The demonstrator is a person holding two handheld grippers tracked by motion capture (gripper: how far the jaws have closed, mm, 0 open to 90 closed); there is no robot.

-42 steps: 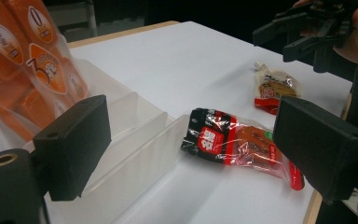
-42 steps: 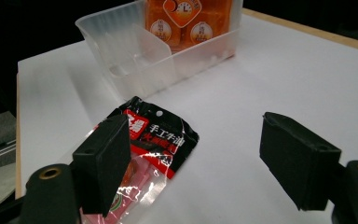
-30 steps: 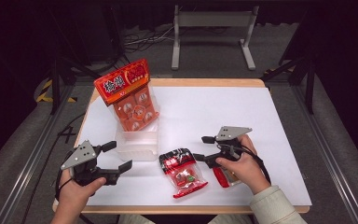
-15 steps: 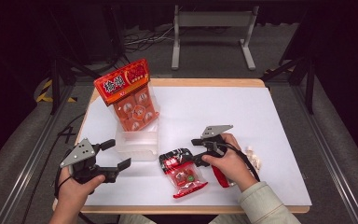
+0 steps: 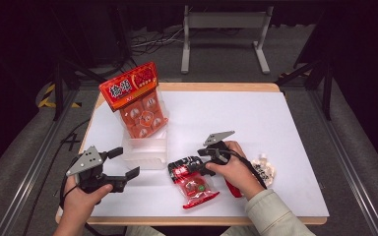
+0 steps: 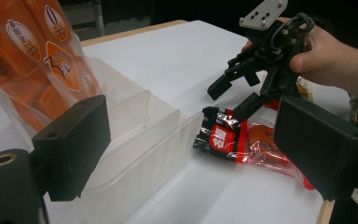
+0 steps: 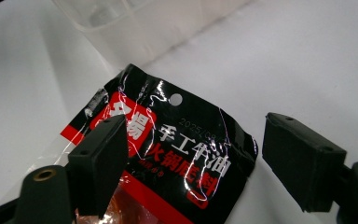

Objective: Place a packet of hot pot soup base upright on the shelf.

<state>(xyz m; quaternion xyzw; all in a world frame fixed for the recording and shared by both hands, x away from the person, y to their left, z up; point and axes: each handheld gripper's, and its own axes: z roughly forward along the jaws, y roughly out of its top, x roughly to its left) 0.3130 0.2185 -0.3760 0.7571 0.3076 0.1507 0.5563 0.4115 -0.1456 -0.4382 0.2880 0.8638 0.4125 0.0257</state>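
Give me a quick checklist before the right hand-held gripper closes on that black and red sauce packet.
1. Right hand-held gripper open: ok.
2. Jaws standing either side of the sauce packet's black top edge: ok.
3. Packet lying flat on the white table, free of other items: ok.
4. Clear divided bin has an empty front compartment: ok.
5. Left hand-held gripper open and apart from the packet: ok.
6. Jaw height right for the thin packet edge: cannot tell.

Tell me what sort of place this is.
Probably a lab or studio set up for recording: a white-topped table in a dark room, metal stands and cables behind it, and the person's left gripper and right gripper at work.
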